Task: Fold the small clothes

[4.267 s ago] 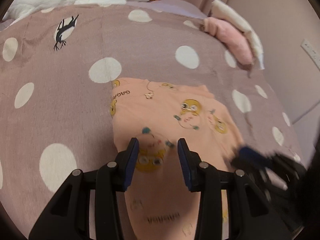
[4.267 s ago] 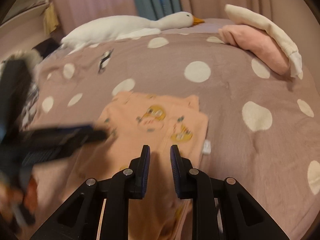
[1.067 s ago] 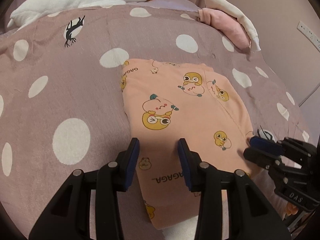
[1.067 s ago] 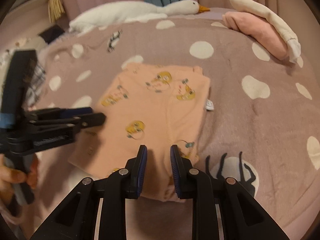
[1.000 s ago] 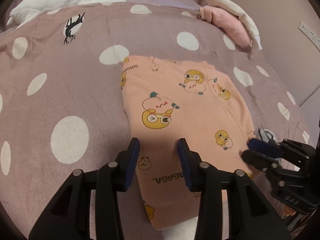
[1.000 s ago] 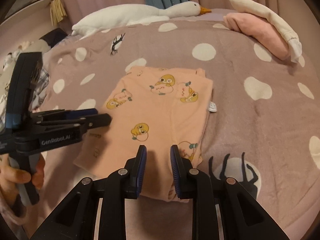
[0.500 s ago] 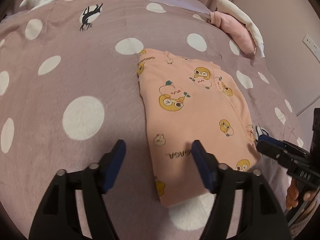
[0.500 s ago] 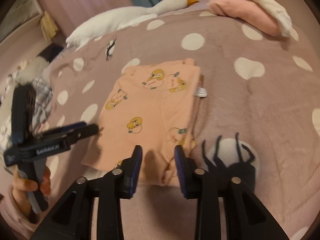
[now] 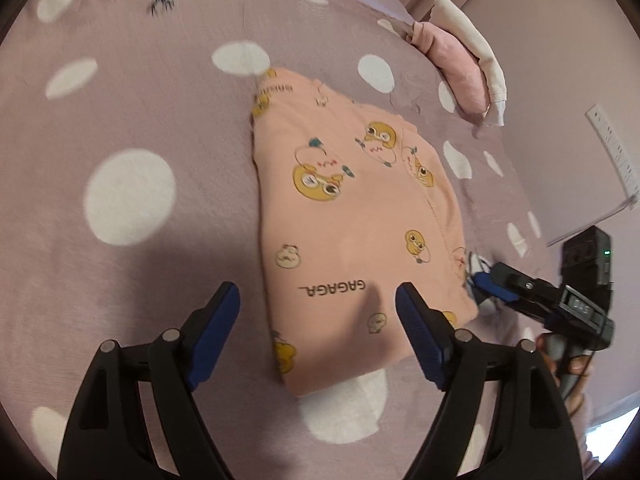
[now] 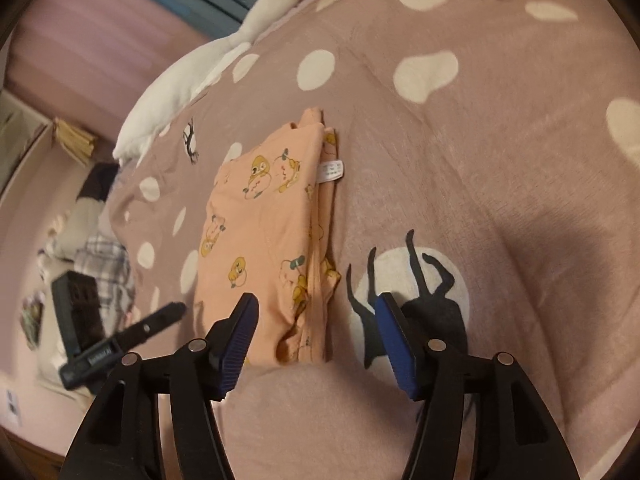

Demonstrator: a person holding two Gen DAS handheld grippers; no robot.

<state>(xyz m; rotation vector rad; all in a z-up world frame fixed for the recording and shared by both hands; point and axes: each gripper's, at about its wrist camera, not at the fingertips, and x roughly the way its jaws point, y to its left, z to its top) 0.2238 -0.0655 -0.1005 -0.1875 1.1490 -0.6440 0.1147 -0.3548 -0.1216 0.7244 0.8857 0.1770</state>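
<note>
A folded peach garment with yellow duck prints lies flat on the mauve polka-dot bedspread. My left gripper is open and empty, hovering over the garment's near left corner. My right gripper is open and empty, above the garment's near right corner. The garment also shows in the right wrist view, with a white label sticking out of its right edge. The right gripper shows at the garment's right edge in the left wrist view, and the left gripper shows at the left in the right wrist view.
A white goose plush lies at the far edge of the bed. A pink and cream pile of clothes sits at the far right. A plaid cloth lies off the bed's left side. A wall with an outlet is on the right.
Both grippers have opened wide and pulled back from the garment toward its near edge. The right wrist view has tilted and swung to the right. The garment lies still.
</note>
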